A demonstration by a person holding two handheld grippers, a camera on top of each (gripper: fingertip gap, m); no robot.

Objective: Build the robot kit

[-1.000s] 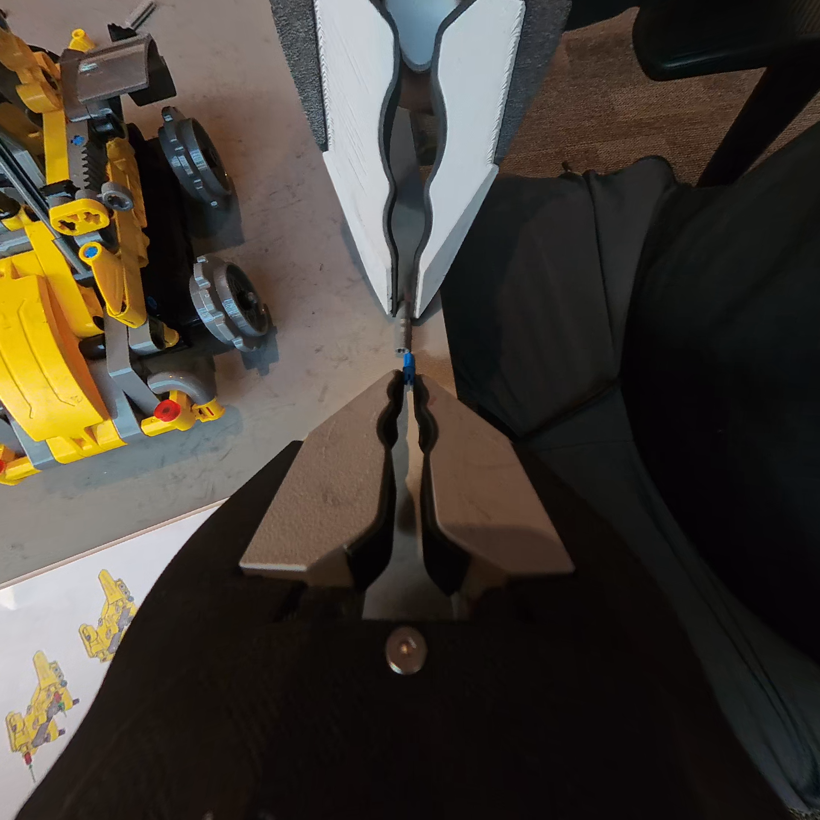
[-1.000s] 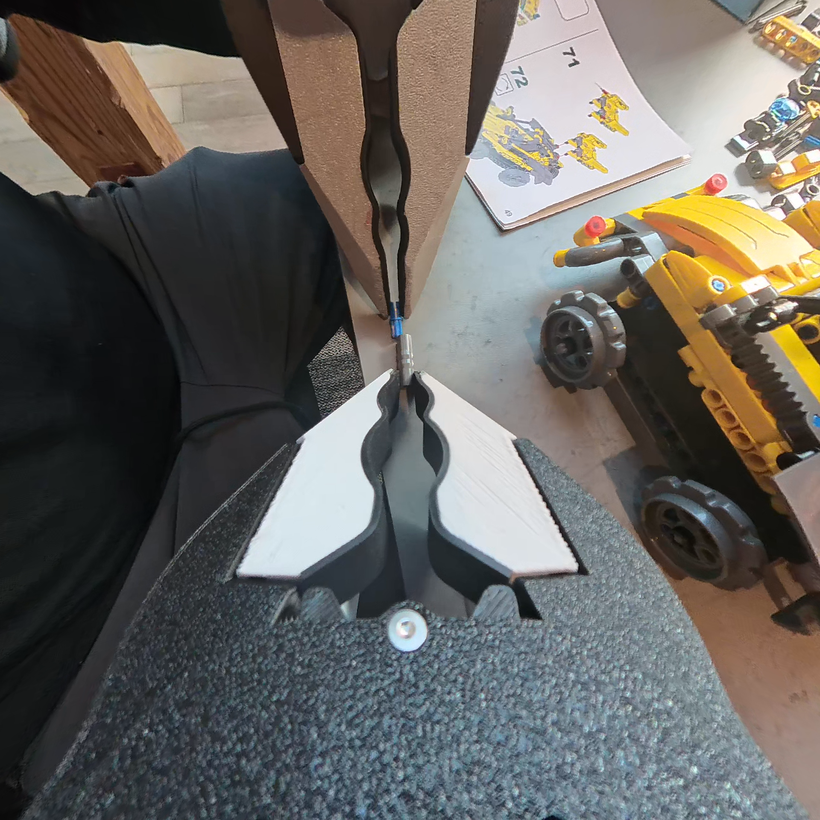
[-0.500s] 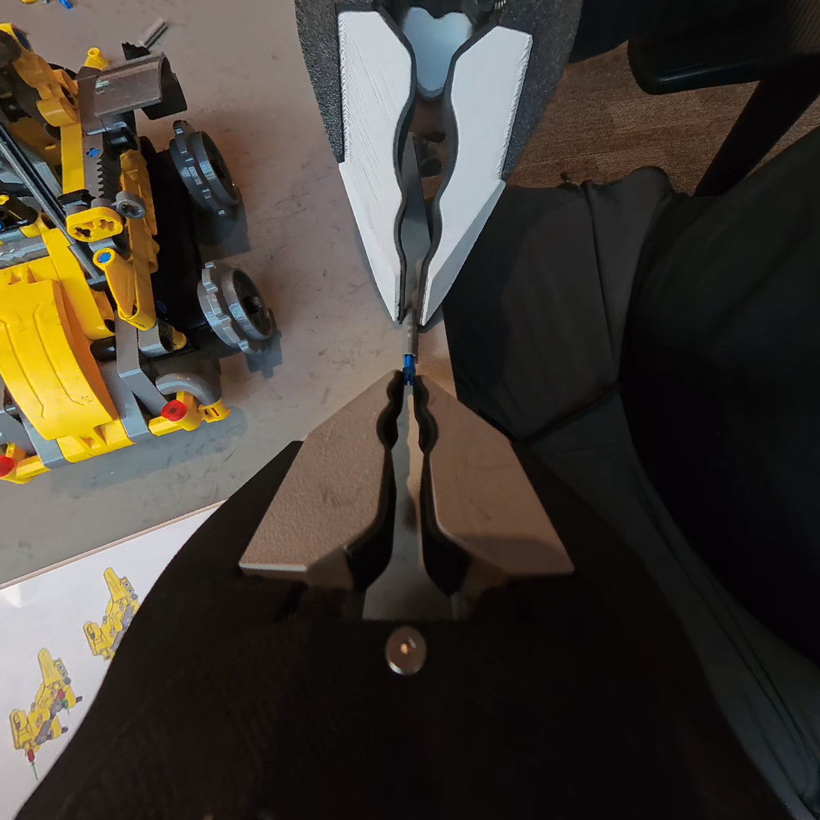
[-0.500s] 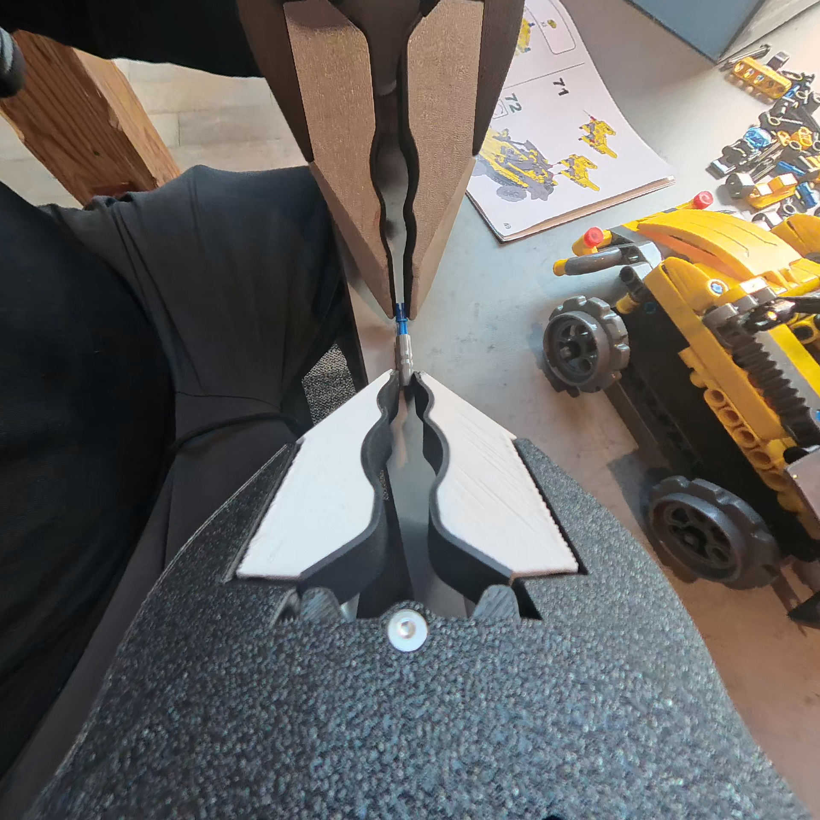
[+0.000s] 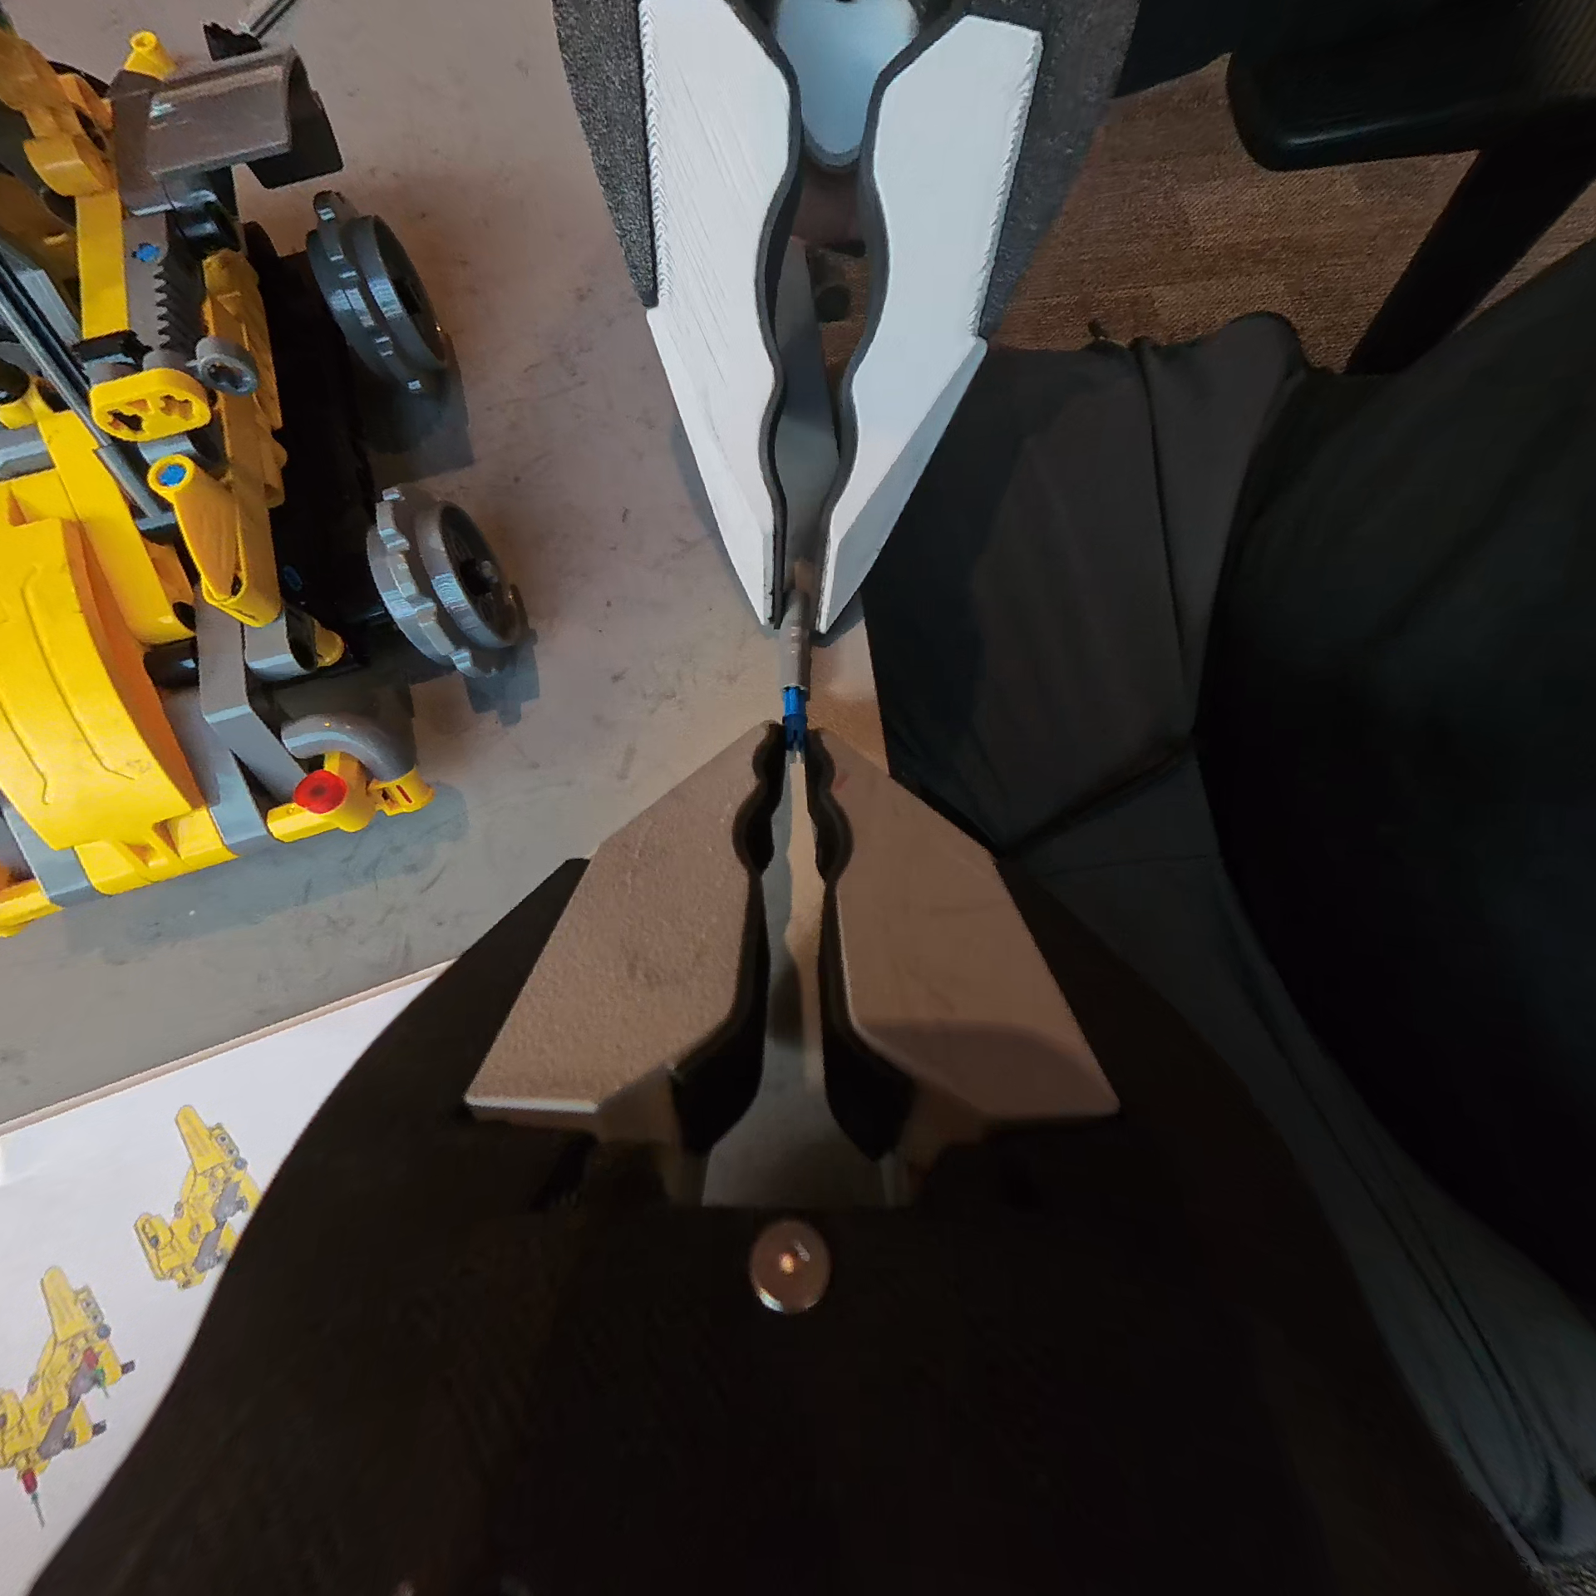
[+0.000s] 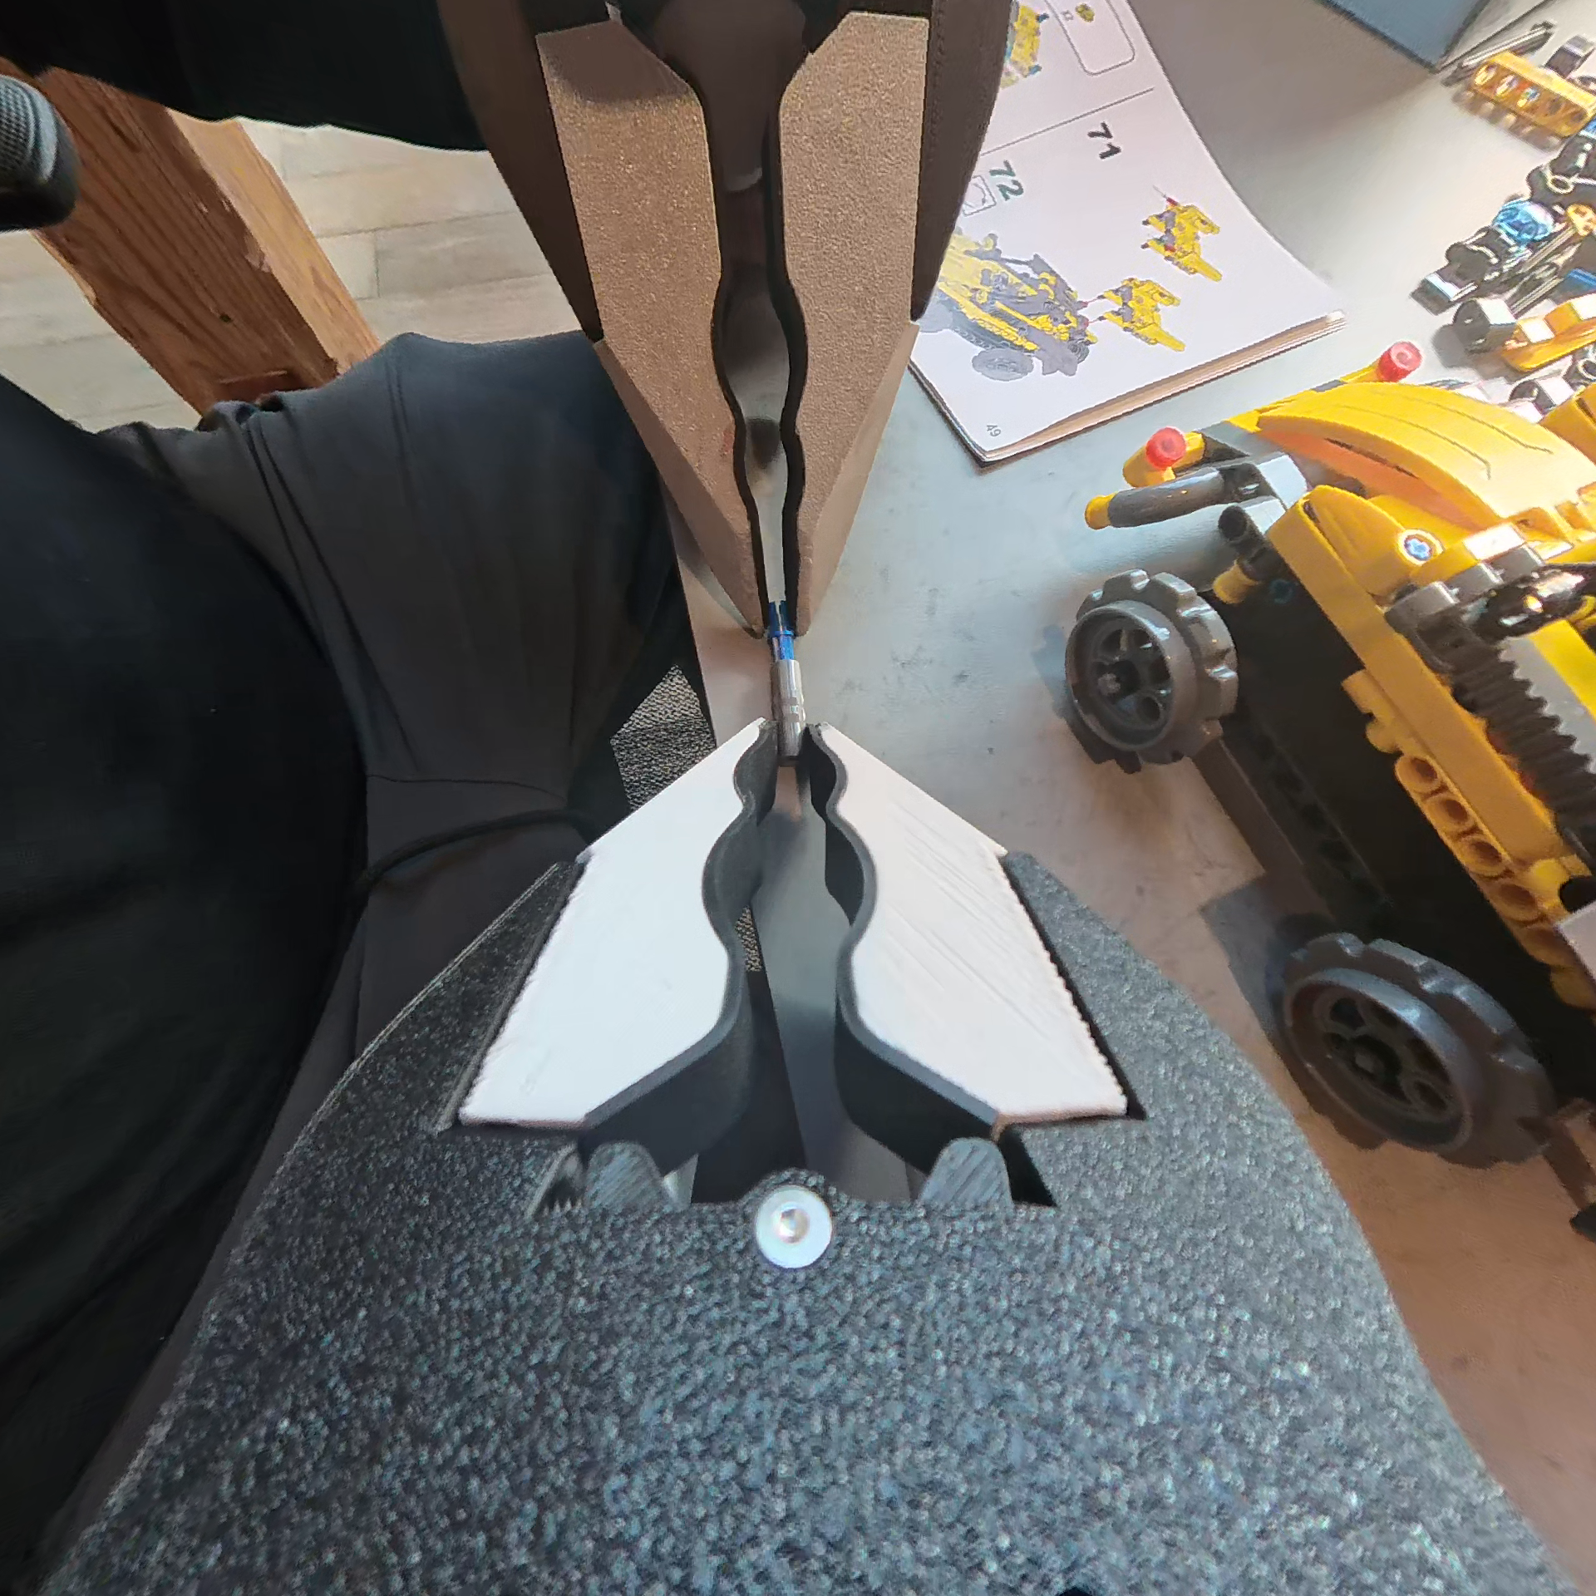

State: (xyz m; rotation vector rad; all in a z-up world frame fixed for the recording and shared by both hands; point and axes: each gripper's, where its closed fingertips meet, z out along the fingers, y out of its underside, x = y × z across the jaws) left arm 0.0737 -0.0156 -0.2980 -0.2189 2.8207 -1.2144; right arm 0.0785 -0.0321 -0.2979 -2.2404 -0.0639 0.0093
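Tip to tip above the table edge point(image 5: 604, 656), the left gripper point(image 5: 793, 750) pinches a blue pin point(image 5: 792, 710) while the right gripper point(image 6: 788, 744) pinches a grey connector point(image 6: 788, 695), near the yellow brick-built vehicle point(image 5: 129, 535).

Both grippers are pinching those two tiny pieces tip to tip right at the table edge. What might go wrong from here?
1. The left gripper pinches the blue pin only at its very tips, so the pin may twist or pop out.
2. The right gripper holds the grey connector just as shallowly; any misalignment may push the two parts askew.
3. Both parts hang over the table edge beside dark clothing, so a dropped part may fall off the table.
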